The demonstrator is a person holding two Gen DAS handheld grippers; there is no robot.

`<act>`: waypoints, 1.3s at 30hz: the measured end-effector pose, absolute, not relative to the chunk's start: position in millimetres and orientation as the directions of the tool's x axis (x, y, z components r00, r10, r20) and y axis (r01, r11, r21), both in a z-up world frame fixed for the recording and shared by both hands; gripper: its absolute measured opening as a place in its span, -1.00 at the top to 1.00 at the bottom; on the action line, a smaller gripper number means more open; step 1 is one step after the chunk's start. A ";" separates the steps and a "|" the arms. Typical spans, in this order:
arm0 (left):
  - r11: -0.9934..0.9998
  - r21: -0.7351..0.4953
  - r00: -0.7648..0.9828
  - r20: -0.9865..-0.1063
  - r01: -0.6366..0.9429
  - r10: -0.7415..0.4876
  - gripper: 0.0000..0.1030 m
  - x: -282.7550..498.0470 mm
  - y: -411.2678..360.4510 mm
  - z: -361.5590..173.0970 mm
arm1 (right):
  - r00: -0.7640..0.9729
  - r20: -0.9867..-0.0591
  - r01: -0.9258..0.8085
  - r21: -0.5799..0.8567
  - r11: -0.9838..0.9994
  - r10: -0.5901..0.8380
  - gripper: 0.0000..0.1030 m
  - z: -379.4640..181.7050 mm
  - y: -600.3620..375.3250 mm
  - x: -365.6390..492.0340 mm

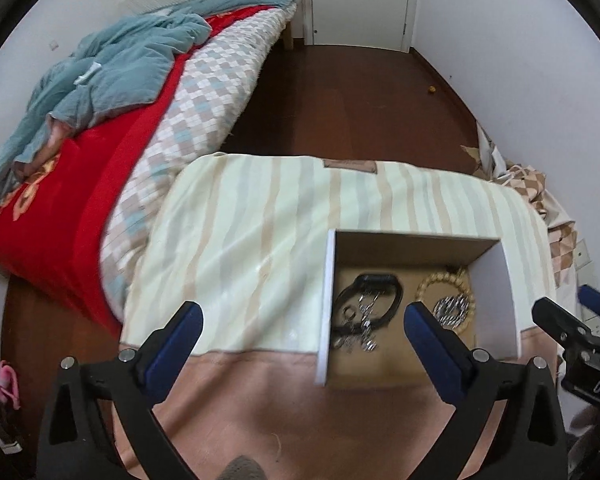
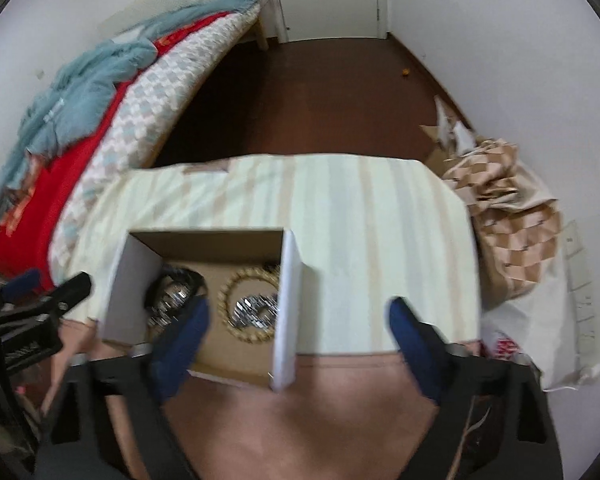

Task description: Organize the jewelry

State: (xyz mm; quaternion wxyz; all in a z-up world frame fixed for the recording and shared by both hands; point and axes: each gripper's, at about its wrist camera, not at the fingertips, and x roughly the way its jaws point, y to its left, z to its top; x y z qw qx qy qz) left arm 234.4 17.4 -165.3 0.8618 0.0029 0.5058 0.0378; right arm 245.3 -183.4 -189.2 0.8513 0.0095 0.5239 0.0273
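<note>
1. In the left wrist view, a bed [image 1: 100, 128] with a red cover fills the upper left.
2. The left gripper [image 1: 304, 320] hangs at lower centre over the striped desk [image 1: 240, 240], its fingers [image 1: 184, 332] spread wide, pinching nothing.
3. Right of centre, the open cardboard box [image 1: 326, 304] holds a black bracelet [image 1: 392, 292], silver chains [image 1: 360, 332] and a gold beaded ring [image 1: 424, 284].
4. In the right wrist view, the right gripper [image 2: 296, 320] is likewise spread and empty, straddling the box's right wall.

walls: plain white painted walls [image 1: 500, 60] | floor: dark reddish-brown wooden floor [image 1: 340, 100] | door: white panelled door [image 1: 360, 0] at far end | bed: low bed [image 1: 204, 92] along left wall, checked cover, red blanket [image 1: 72, 200], crumpled teal quilt [image 1: 112, 76] | desk: striped cream cloth-covered desk [image 1: 240, 220] in foreground | right: checked brown-and-white fabric heap [image 2: 512, 232] by wall
</note>
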 end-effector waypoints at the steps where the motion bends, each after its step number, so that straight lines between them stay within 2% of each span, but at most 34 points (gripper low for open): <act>1: 0.997 0.055 0.488 -0.869 -0.062 0.079 -1.00 228.5 16.7 -164.8 | 0.453 -0.891 -0.034 0.022 0.999 0.035 -0.95 -188.5 -181.8 239.7; 4: 0.995 0.078 0.486 -0.868 -0.065 0.099 -1.00 211.4 15.5 -162.3 | 0.456 -0.890 -0.033 -0.021 0.999 -0.004 -0.99 -185.4 -176.7 224.8; 13: 0.995 0.073 0.525 -0.845 -0.072 0.100 -1.00 163.5 14.5 -125.7 | 0.486 -0.874 -0.024 -0.027 0.999 -0.012 -0.99 -151.4 -170.5 175.7; 31: 0.997 0.015 0.685 -0.726 -0.077 0.064 -0.99 45.4 12.5 -0.1 | 0.675 -0.737 -0.021 -0.044 0.999 -0.019 -1.00 2.1 -167.4 40.6; 39: 0.997 -0.004 0.712 -0.700 -0.071 0.048 -0.99 11.2 13.1 32.4 | 0.727 -0.686 -0.030 -0.063 0.998 -0.022 -1.00 49.5 -165.6 -1.6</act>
